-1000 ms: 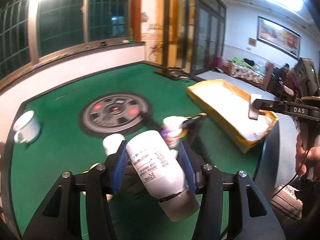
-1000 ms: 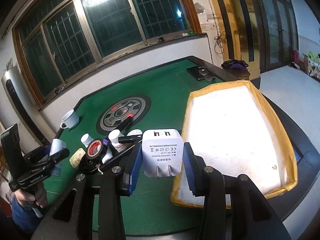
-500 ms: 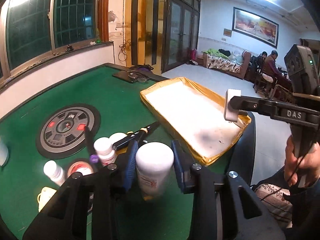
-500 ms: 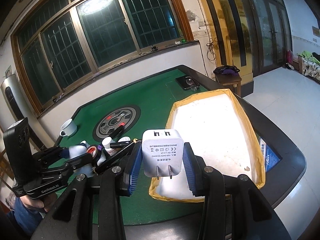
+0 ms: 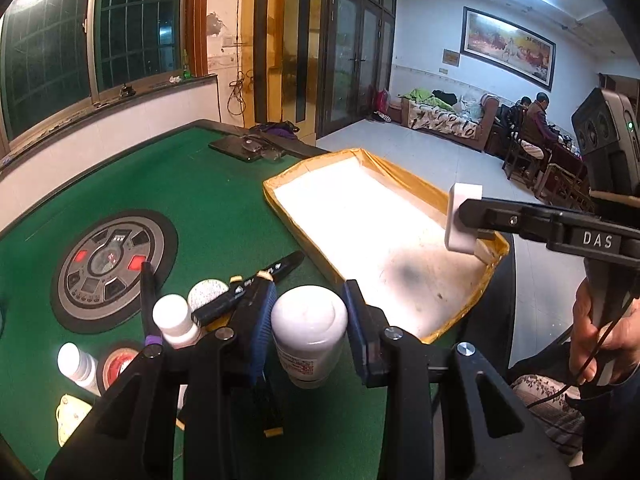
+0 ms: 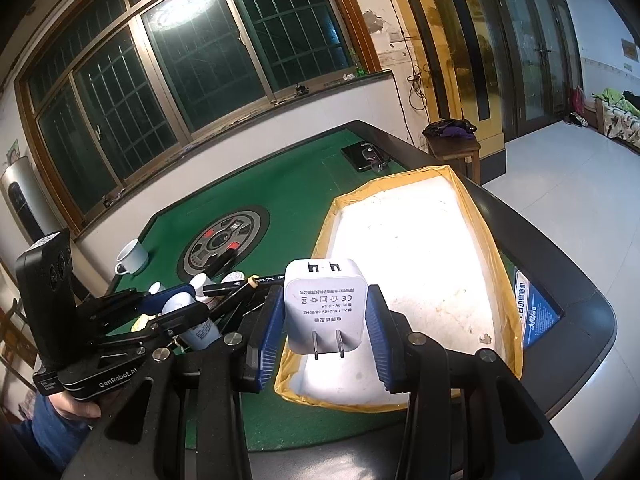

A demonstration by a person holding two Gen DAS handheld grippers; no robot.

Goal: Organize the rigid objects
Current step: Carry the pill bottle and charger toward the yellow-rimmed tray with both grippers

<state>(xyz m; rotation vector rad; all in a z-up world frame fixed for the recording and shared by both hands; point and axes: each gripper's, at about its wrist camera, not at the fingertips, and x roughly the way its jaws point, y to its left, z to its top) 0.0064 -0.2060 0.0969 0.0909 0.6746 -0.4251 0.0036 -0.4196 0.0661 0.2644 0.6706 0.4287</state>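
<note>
My table [image 5: 224, 200] is green felt with a round dial [image 5: 114, 268] at left. On it lie a yellow-rimmed tray [image 5: 288, 216] at centre right, small bottles [image 5: 174, 320], pens [image 5: 248, 288], a tape roll [image 5: 118, 362] lower left, a mug [image 6: 132, 256], and what may be a phone [image 5: 236, 148] at the far edge.

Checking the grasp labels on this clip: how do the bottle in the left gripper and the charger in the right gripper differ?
The bottle is round and capped, while the charger is a flat-sided block with two metal prongs. The bottle is printed on a label around its body; the charger is printed directly on its face. The charger hangs over the tray; the bottle is over green felt beside it. Both are white, each clamped between blue pads.
</note>
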